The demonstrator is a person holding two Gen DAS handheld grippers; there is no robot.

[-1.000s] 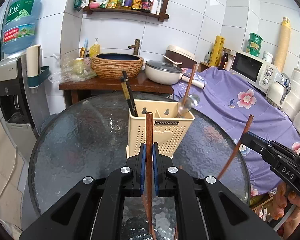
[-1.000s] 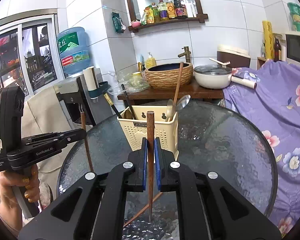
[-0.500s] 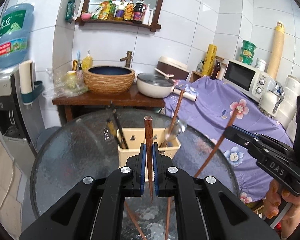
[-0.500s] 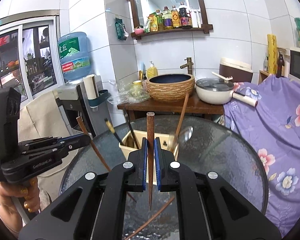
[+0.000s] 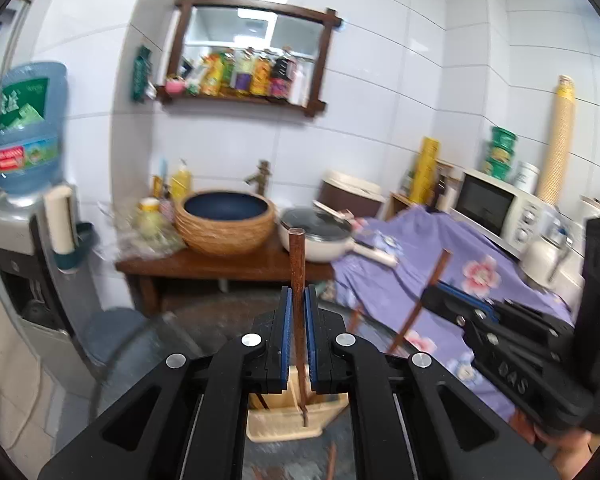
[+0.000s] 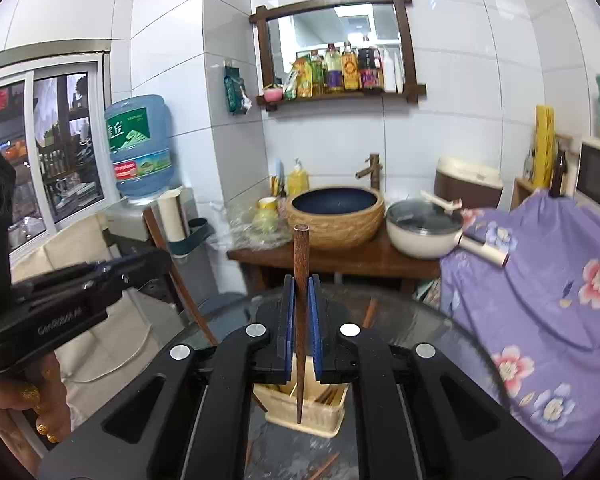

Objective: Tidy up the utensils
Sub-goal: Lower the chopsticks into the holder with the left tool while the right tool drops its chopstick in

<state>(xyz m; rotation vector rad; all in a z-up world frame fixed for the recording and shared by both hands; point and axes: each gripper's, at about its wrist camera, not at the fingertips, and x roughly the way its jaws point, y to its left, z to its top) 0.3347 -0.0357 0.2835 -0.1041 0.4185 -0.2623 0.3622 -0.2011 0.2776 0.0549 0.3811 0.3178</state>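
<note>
My left gripper [image 5: 298, 300] is shut on a brown wooden chopstick [image 5: 297, 264], held upright above the cream utensil holder [image 5: 288, 420], which shows below the jaws. My right gripper [image 6: 301, 292] is shut on a second brown chopstick [image 6: 301, 256], also upright, with its tip over the same holder [image 6: 308, 408]. The right gripper [image 5: 500, 344] shows at the right of the left wrist view, the left gripper [image 6: 60, 300] at the left of the right wrist view. More chopsticks lie on the glass [image 6: 324, 468] near the holder.
The round glass table [image 6: 440, 336] carries the holder. Behind it a wooden stand holds a woven basin [image 5: 224, 220] and a pot [image 5: 320, 236]. A purple flowered cloth [image 6: 540, 280] and microwave [image 5: 496, 208] are right; a water dispenser [image 5: 24, 152] is left.
Both grippers have risen well above the table with their chopsticks and now sit over the holder, which has dropped from mid-frame to below the jaws. Both stay shut.
</note>
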